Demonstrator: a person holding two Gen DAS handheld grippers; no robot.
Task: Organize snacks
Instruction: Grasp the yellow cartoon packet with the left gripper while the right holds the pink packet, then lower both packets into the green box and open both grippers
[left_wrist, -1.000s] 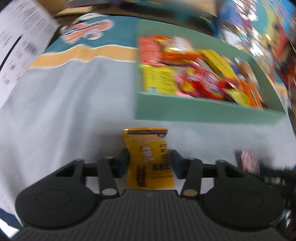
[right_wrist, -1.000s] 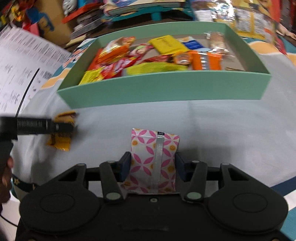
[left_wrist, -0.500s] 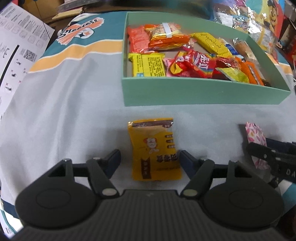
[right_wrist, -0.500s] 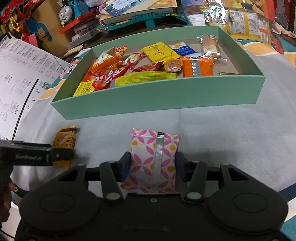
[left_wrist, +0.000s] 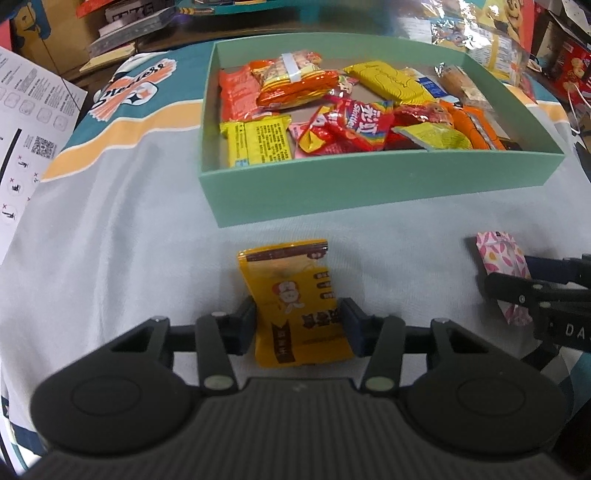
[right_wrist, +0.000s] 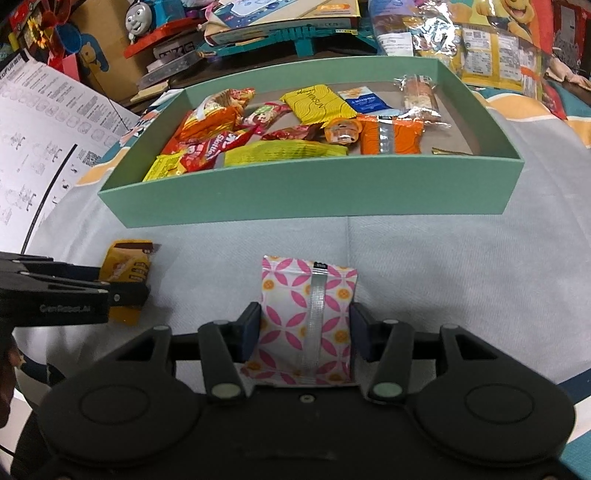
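Ahead at twelve o'clock we face the green box (left_wrist: 369, 192), crowded with snacks, its near wall between us and the packets. Our right gripper (right_wrist: 303, 326) fingers clench the pink patterned packet (right_wrist: 306, 317). Our left gripper (left_wrist: 297, 321) fingers are closing on the yellow packet (left_wrist: 295, 295), pressing its edges above the grey cloth (left_wrist: 110, 240).

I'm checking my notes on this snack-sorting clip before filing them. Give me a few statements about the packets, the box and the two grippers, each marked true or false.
1. The yellow snack packet lies between the left gripper fingers, whose jaws are closing. True.
2. The pink-patterned white packet is inside the green cardboard box. False: it is outside, on the grey cloth, in the right gripper.
3. The box holds several snacks. True.
4. The red Skittles bag lies on the cloth. False: it is in the box.
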